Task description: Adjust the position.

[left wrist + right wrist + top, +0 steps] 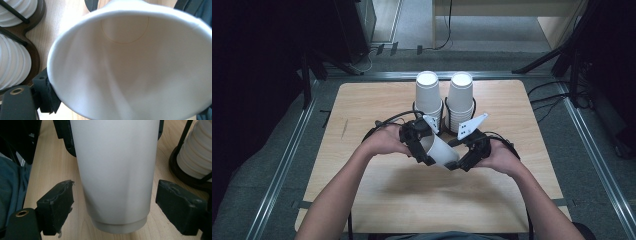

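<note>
While I hold both tools just above the wooden surface (pixel 362 105), the left hand-held gripper (pixel 424 146) is clamped on the white paper cup (pixel 441 150) near its open rim; the left gripper view looks straight into the cup's mouth (pixel 130 70), with one black pad (pixel 48 93) pressed against the outer wall. The cup lies tilted between my two hands, its base toward the right hand-held gripper (pixel 464 159). In the right gripper view the cup's base end (pixel 117 177) sits between the two pads (pixel 58 205), which stand apart with a gap on each side, so this tool seems not to grip. Behind the hands, two stacks of upturned white cups (pixel 428 95) stand side by side in a dark wire holder (pixel 185 176).
</note>
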